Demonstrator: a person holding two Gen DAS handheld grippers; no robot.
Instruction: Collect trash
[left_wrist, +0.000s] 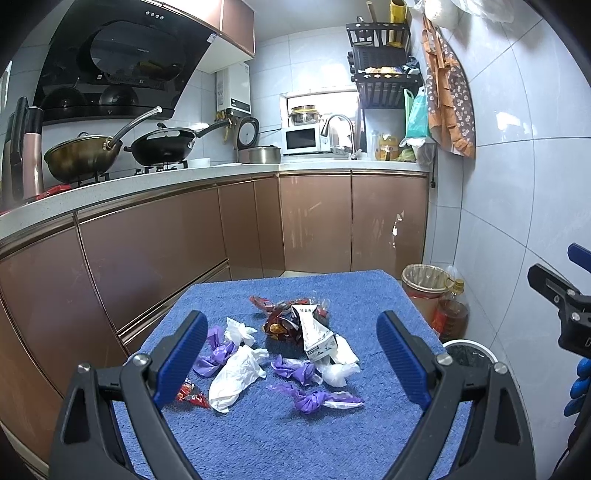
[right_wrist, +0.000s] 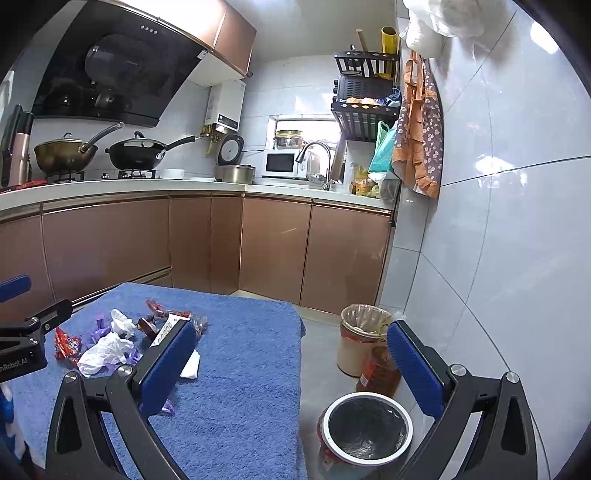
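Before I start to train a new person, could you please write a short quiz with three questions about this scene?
1. True or false: the left gripper is open and holds nothing.
2. The trash pile lies on: A) the blue towel; B) the kitchen counter; C) the floor.
3. Fill in: the bin with a white rim has a ___ liner.

Key: 1 true; 2 A; 3 black.

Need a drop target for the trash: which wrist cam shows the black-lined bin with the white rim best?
Right wrist view: the black-lined bin sits on the floor between the open right gripper fingers, its whole white rim and its opening visible. The left wrist view shows only a sliver of the rim behind a finger of the left gripper.
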